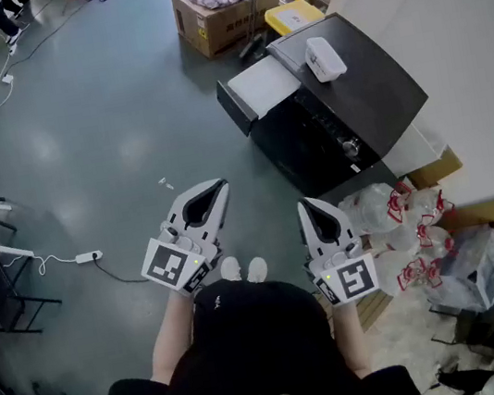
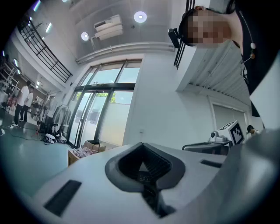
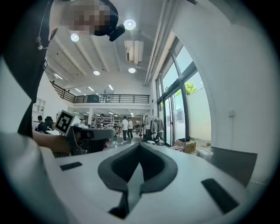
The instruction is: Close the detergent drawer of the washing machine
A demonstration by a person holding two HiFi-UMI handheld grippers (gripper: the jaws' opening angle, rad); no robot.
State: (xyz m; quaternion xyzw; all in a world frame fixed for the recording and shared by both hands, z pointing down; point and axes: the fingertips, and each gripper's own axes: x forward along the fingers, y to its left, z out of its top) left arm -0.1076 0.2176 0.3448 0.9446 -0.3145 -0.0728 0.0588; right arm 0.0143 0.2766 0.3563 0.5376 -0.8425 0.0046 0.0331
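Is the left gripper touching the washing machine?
No, the left gripper hangs shut and empty, with a stretch of grey floor between it and the washing machine.

The left gripper (image 2: 141, 146) is pointing roughly level, its white plastic jaws with dark grey ribbed pads pressing together, nothing between them. Ahead and to its left, an open brown cardboard box (image 2: 85, 154) is sitting before tall dark-framed glass doors (image 2: 103, 109). Off to its right, the right gripper's black-and-white marker cube (image 2: 231, 131) is showing above a dark grey washing machine top (image 2: 203, 148). Far left, two people (image 2: 21, 107) are standing.
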